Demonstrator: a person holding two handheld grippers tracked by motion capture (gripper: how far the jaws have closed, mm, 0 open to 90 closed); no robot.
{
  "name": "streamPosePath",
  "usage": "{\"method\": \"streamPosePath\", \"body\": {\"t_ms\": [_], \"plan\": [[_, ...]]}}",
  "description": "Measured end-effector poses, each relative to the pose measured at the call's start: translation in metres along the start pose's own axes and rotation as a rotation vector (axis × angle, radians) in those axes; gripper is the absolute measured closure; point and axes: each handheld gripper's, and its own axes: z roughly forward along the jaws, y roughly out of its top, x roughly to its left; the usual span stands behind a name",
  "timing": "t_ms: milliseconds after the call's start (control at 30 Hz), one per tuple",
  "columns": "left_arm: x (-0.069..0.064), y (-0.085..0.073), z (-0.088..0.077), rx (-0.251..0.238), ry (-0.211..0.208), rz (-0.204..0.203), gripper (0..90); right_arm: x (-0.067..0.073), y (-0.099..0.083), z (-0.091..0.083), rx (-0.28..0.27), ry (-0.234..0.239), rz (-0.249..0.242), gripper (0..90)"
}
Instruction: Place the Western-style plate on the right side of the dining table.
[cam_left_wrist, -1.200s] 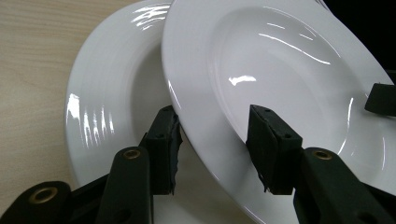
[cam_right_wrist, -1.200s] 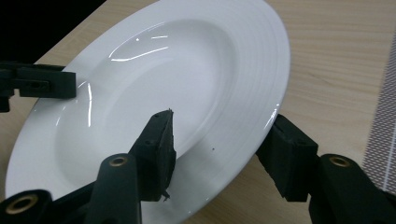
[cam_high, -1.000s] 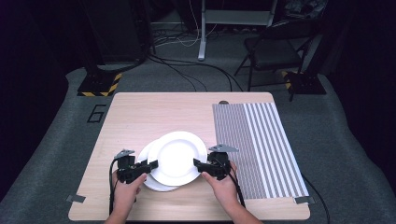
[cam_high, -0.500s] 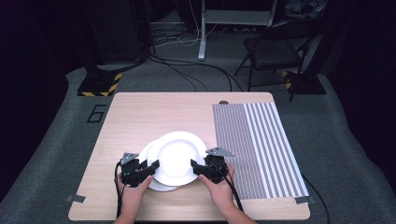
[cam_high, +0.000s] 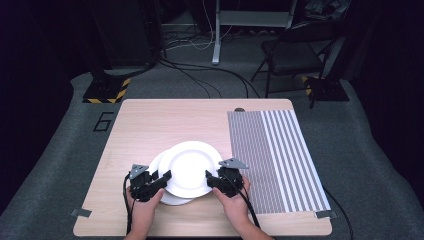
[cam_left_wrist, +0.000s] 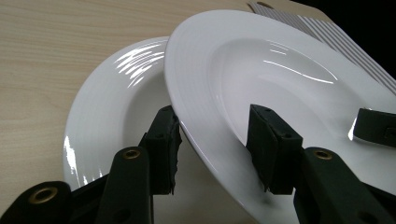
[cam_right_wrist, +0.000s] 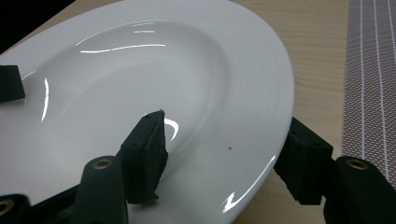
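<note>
Two white plates lie near the table's front edge. The upper plate (cam_high: 190, 167) (cam_left_wrist: 280, 70) (cam_right_wrist: 140, 84) overlaps the lower plate (cam_high: 167, 200) (cam_left_wrist: 107, 93), which sticks out to its left and front. My left gripper (cam_high: 162, 179) (cam_left_wrist: 215, 140) is shut on the upper plate's left rim, one jaw on top and one beneath. On the opposite rim my right gripper (cam_high: 210, 180) (cam_right_wrist: 224, 149) is shut the same way. In the left gripper view the upper plate sits tilted, raised off the lower one.
A grey-and-white striped mat (cam_high: 275, 155) covers the right part of the wooden table (cam_high: 150, 125). Beyond the far edge are floor cables, a folding chair (cam_high: 295, 55) and a stand base with yellow-black tape (cam_high: 107, 90).
Both grippers have shifted slightly inward and toward the table's front edge on the upper plate's rim. The plate itself has barely moved.
</note>
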Motion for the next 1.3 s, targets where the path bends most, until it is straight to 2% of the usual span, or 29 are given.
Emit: {"method": "streamPosePath", "body": {"t_ms": [267, 500, 633, 933, 1300], "plan": [[-0.005, 0.000, -0.001, -0.009, 0.018, 0.037, 54.4, 0.001, -0.001, 0.000, 0.009, -0.027, -0.012, 37.0], [-0.008, 0.002, -0.003, -0.025, 0.037, 0.066, 54.1, 0.001, 0.002, -0.002, 0.013, -0.020, -0.026, 37.4], [-0.009, 0.003, -0.002, -0.028, 0.033, 0.061, 54.1, 0.002, 0.004, -0.006, -0.003, -0.027, -0.043, 37.4], [-0.017, 0.005, 0.002, -0.036, 0.027, 0.075, 53.3, -0.001, 0.005, -0.014, -0.026, -0.049, -0.048, 37.5], [-0.025, 0.008, 0.007, -0.029, 0.004, 0.100, 53.0, -0.007, 0.002, -0.023, -0.036, -0.076, -0.031, 37.4]]}}
